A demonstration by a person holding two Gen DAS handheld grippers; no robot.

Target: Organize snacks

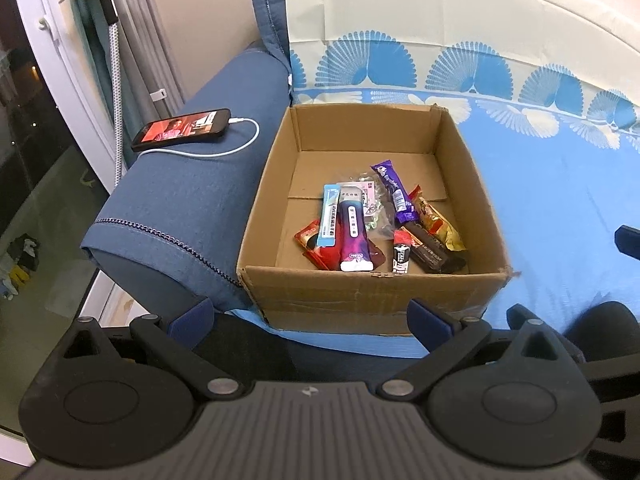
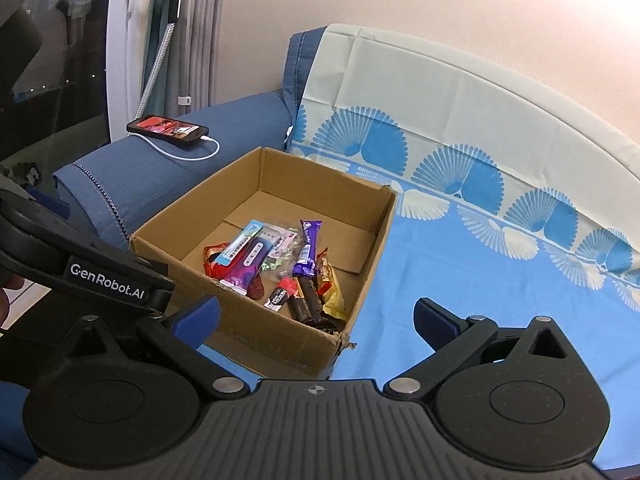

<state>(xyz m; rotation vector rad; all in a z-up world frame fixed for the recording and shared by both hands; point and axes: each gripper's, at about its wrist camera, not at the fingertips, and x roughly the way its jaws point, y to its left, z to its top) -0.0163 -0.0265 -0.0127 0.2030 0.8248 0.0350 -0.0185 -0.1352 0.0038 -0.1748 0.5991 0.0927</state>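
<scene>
Left wrist view showed both claws, the left claw [image 1: 312, 316] and right claw [image 2: 316, 316], spread apart and empty short of the cardboard box [image 1: 360, 292] on the sofa, where overlapping snacks [image 1: 352, 232] pointing lengthwise toward the back wall risked a double pinch.

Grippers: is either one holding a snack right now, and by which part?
Nothing is held. The left gripper and right gripper are both open and empty; the snacks lie in the cardboard box.
</scene>
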